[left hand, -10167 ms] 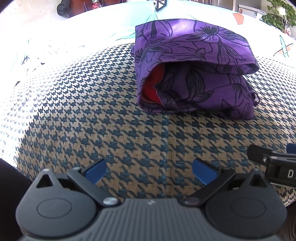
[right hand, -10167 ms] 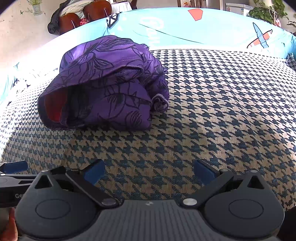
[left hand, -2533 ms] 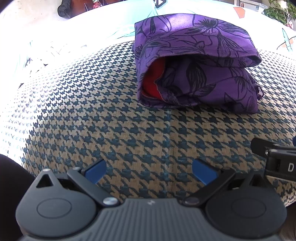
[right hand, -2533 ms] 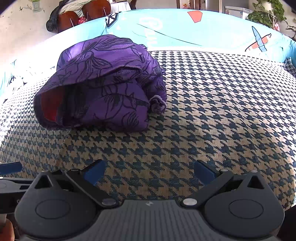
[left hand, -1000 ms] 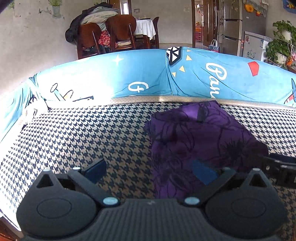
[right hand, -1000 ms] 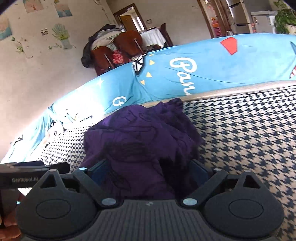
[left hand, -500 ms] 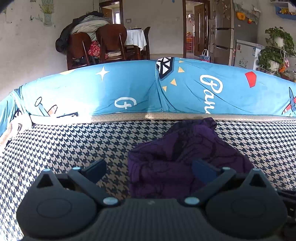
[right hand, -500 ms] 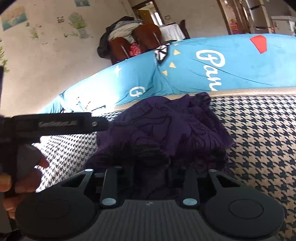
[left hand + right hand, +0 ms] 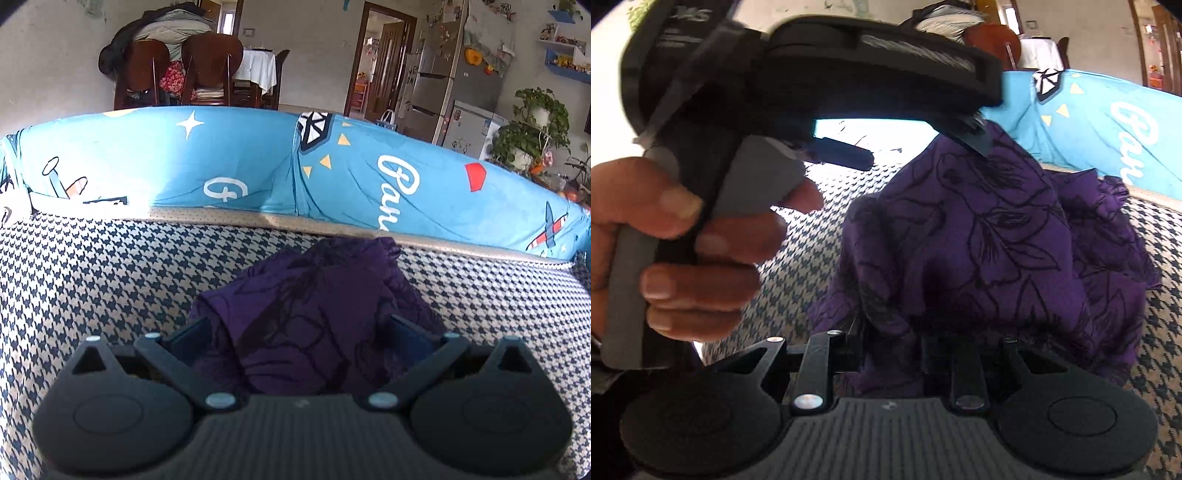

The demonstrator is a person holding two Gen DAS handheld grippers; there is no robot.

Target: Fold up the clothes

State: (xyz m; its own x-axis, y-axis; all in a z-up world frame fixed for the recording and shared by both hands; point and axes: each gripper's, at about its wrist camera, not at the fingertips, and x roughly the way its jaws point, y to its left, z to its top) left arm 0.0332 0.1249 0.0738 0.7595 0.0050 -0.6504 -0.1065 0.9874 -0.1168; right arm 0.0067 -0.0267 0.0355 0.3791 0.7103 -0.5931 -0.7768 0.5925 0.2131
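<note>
Daylit fisheye views, blown-out glare left, blurred near hand (image 9: 683,251)

Both grippers are matte black with ribbed housings, round side discs, silver pivot screws, and blue-padded jaws.

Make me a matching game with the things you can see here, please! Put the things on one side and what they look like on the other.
Things:
1. purple floral garment
2. sofa seat cover
3. sofa back cover
4. left gripper

Looks:
A. blue with cartoon pictures
B. houndstooth check
C. jaws spread wide, cloth between them
D. bunched up, dark flower outlines

Pairs: 1-D, 2-B, 3-A, 4-C
</note>
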